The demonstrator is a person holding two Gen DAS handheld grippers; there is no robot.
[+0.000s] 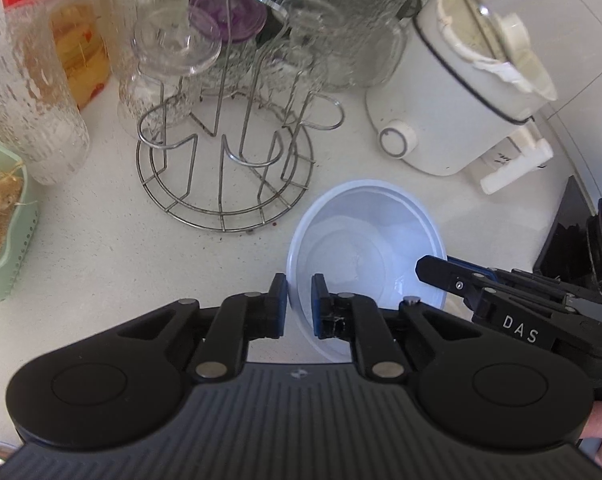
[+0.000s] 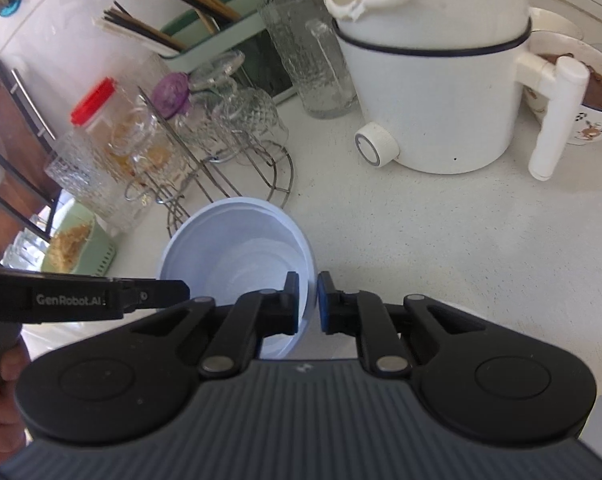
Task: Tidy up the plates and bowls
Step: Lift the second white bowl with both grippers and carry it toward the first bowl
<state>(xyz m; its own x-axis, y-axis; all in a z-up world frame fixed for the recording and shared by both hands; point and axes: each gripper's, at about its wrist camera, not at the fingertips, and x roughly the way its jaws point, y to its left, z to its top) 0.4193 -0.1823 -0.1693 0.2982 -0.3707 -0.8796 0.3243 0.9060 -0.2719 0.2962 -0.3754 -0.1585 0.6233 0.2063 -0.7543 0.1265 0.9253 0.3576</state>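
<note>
A pale blue-white bowl (image 1: 365,236) (image 2: 237,252) stands on the white counter in front of the wire rack. My left gripper (image 1: 299,285) is shut on the bowl's left rim, one pad outside the wall and one inside. My right gripper (image 2: 309,285) is shut on the opposite rim in the same way. Each gripper shows in the other's view: the right gripper (image 1: 441,270) reaches in at the bowl's right edge, and the left gripper (image 2: 173,292) comes in from the left. A second rim line shows inside the bowl; I cannot tell whether another bowl is nested there.
A wire cup rack (image 1: 225,160) with upturned glasses stands just behind the bowl. A white electric pot (image 2: 433,92) is at the right, with a mug (image 2: 581,100) behind it. A red-lidded jar (image 1: 61,28), a tall textured glass (image 1: 33,100) and a green basket (image 1: 5,224) crowd the left.
</note>
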